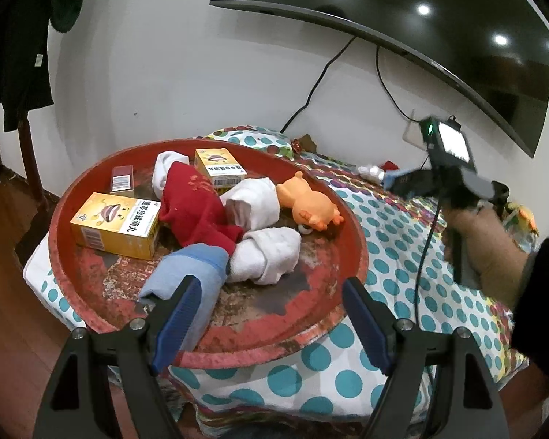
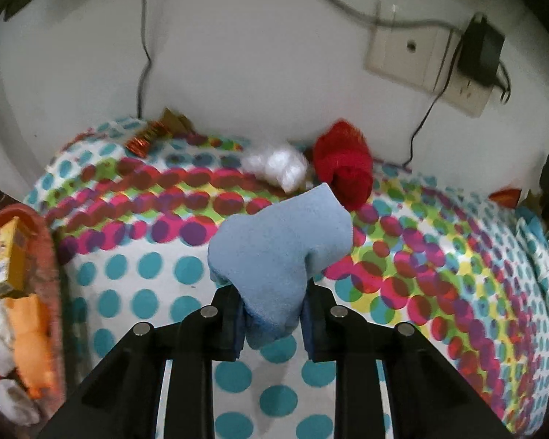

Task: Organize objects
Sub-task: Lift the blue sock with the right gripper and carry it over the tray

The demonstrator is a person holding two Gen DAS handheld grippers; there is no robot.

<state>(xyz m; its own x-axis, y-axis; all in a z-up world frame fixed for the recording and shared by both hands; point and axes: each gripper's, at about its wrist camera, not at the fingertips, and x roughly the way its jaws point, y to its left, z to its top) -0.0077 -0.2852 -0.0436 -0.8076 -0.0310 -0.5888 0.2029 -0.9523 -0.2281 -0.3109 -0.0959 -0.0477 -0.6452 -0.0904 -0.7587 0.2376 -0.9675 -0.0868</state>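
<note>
A polka-dot cloth (image 2: 135, 274) covers the bed-like surface beneath a wall-mounted television (image 1: 402, 25), its far band crowded with pink, green and purple spots. At its left end sits a worn round red tray (image 1: 311, 311) heaped with goods: two yellow medicine boxes (image 1: 115, 225), a red sock (image 1: 197, 208), several rolled white socks (image 1: 269, 256), an orange rubber toy (image 1: 309, 203), and a blue sock (image 1: 197, 267) lying at the tray's near edge.

The left gripper (image 1: 271, 325) hangs over the tray's near rim with its jaws spread wide and nothing between them; the blue sock in the tray lies just beside and partly behind its left finger.

Out over the cloth to the right, the right gripper (image 2: 272, 323) is clamped on a second, light blue sock (image 2: 280, 252), which bulges up and forward from between the blue pads (image 2: 309, 333), above the turquoise dots. Beyond it, against the far wall, rest a rolled red sock (image 2: 344, 164) and a white bundle (image 2: 276, 164), touching each other, below a wall socket (image 2: 413, 55) with a black adapter plugged in.
</note>
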